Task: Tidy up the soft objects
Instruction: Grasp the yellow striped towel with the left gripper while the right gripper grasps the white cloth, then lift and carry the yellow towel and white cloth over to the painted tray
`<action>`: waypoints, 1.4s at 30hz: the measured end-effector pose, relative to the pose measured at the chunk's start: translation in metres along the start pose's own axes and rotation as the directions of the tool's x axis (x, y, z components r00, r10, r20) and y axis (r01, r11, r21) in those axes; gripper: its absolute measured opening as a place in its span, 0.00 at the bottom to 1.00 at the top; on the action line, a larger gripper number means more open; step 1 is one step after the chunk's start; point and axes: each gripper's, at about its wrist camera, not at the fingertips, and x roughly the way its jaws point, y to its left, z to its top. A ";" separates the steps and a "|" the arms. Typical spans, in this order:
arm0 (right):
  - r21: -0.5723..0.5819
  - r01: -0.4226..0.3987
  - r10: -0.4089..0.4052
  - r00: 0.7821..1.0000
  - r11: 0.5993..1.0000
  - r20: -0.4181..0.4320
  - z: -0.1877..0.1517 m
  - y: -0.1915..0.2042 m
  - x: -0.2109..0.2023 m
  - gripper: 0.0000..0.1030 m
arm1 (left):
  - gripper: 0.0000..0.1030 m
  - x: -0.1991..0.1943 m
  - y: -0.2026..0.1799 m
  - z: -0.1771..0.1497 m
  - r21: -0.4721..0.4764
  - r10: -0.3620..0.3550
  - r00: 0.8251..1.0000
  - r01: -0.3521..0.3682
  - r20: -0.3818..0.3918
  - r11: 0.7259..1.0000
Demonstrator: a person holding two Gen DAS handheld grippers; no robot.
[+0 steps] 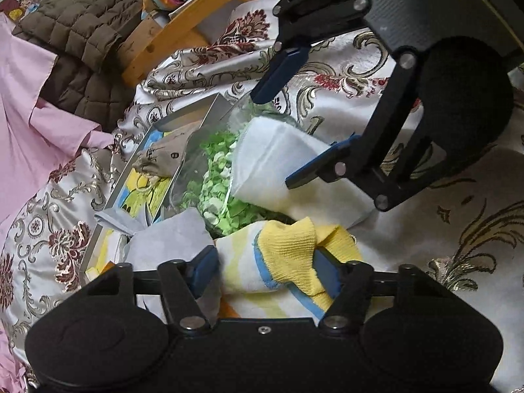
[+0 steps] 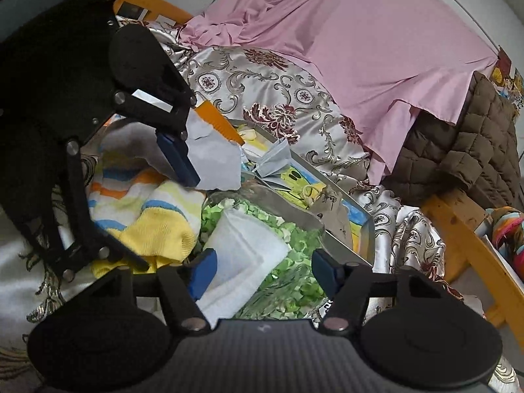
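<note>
A yellow-and-striped sock [image 1: 288, 255] [image 2: 157, 219] lies on the bed between the fingers of my left gripper [image 1: 268, 271], whose jaws stand apart around it. A folded white cloth [image 1: 271, 167] [image 2: 249, 258] rests on a clear bag of green bits [image 1: 219, 177] [image 2: 294, 245]. My right gripper [image 2: 263, 270] [image 1: 281, 124] is open over the white cloth, its left fingertip at the cloth's edge. A flat metal-rimmed tray [image 1: 183, 118] [image 2: 363, 235] holds a tan pouch [image 1: 163, 157] [image 2: 330, 209] and a grey cloth [image 1: 170, 239] [image 2: 213, 160].
The floral satin bedcover [image 1: 425, 262] [image 2: 278, 91] lies under everything. A pink sheet [image 1: 29, 114] [image 2: 360, 32] and a brown quilted jacket [image 1: 82, 32] [image 2: 465, 154] lie beyond the tray. A wooden bed rail [image 1: 170, 29] [image 2: 458, 222] borders the bed.
</note>
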 end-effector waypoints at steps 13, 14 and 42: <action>-0.010 0.003 -0.003 1.000 1.000 0.005 -0.001 0.001 0.001 0.49 | 0.37 -0.002 -0.004 0.001 0.019 -0.001 1.000 0.001 -0.001 1.000; -0.013 0.006 -0.006 1.000 1.000 0.007 -0.001 0.002 0.001 0.47 | 0.35 -0.002 -0.004 0.001 0.018 0.000 1.000 0.000 0.000 1.000; -0.051 0.041 -0.038 0.998 0.998 0.059 0.001 0.009 -0.019 0.08 | 0.13 -0.030 0.033 -0.007 -0.399 -0.058 0.998 0.050 -0.007 0.916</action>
